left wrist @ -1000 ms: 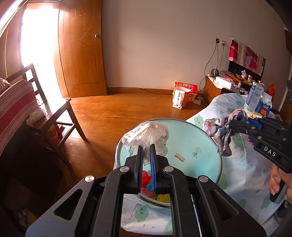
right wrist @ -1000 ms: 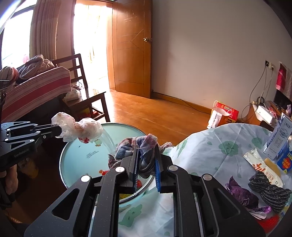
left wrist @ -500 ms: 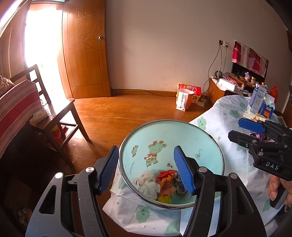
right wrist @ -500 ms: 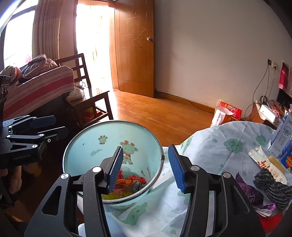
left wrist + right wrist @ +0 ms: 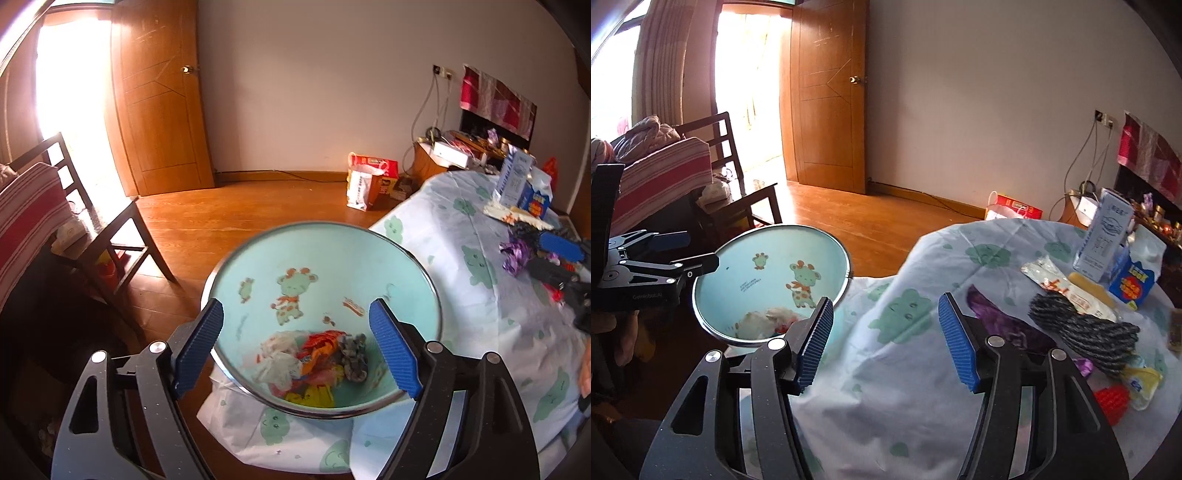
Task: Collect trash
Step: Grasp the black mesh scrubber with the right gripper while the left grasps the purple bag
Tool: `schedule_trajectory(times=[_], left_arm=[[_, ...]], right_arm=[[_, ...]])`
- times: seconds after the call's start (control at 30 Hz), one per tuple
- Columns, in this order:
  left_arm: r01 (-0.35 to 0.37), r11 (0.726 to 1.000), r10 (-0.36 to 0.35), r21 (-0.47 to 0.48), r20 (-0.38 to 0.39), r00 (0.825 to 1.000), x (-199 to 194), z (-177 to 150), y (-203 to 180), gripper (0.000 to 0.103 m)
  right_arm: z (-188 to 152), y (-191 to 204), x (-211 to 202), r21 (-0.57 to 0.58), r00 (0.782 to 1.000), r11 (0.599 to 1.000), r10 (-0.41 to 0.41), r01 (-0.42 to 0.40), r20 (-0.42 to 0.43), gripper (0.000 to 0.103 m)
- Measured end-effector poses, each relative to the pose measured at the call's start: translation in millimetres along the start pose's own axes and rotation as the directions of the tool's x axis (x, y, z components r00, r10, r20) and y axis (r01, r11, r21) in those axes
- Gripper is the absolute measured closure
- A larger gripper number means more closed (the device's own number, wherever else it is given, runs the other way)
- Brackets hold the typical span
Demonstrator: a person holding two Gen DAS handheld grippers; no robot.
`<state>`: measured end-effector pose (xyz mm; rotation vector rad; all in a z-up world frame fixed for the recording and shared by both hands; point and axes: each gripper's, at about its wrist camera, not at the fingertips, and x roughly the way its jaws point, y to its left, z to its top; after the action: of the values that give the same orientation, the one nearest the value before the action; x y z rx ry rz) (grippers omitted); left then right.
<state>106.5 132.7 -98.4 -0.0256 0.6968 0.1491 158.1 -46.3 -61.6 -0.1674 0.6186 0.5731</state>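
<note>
The left gripper (image 5: 295,347) hangs over the mouth of the trash bin (image 5: 406,254), its blue-padded jaws spread wide with nothing between them. The bin is pale green inside, with a metal rim and a cartoon giraffe (image 5: 293,293) printed on its inner wall, and it stands against the edge of the table (image 5: 461,280), which is draped in a white cloth with green bear prints. At the bottom of the bin lie a crumpled white plastic bag (image 5: 277,363), an orange wrapper (image 5: 319,345), a yellow scrap (image 5: 308,397) and a grey plaid rag (image 5: 352,358).

The right gripper (image 5: 884,336) is also opened wide and empty, held above the near edge of the table and angled toward the things still on the cloth. Just beyond its right finger lies a purple foil wrapper (image 5: 1004,321), partly hidden by the finger. Touching it farther right is a grey-and-black yarn skein (image 5: 1078,328). A long printed packet (image 5: 1056,286) lies behind the skein. A red bumpy ball (image 5: 1112,400) and a crumpled clear-and-yellow wrapper (image 5: 1141,382) sit at the right edge of the table. Toward the far edge stand a tall white-and-blue carton (image 5: 1102,236) and a smaller blue carton (image 5: 1132,286), side by side.

In the right wrist view the left gripper (image 5: 700,251) shows at the bin's left rim, jaws apart.
</note>
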Motion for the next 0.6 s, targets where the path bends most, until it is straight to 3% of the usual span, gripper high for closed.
schedule_trajectory(times=[0.2,0.4,0.6], left_arm=[[0.050,0.997,-0.049,0.061,-0.024,0.999,11.2,-6.4,-39.2,0.023],[0.078,0.993,-0.075,0.090,-0.035,0.997,23.6,-3.7,-70.4,0.023],[0.061,0.992,-0.060,0.108,-0.015,0.998,32.9,6.4,-88.0,0.023]], right_arm=[[-18.1,-49.5,-38.8,0.070,0.993,0.991,-0.115,0.112,0.033,0.043],[-28.7,-125.8,-54.1,0.240,0.957,0.929,-0.289,0.282,-0.005,0.042],[-28.3,-153.9,-32.4,0.275,0.959,0.920,-0.278,0.281,-0.051,0.042]])
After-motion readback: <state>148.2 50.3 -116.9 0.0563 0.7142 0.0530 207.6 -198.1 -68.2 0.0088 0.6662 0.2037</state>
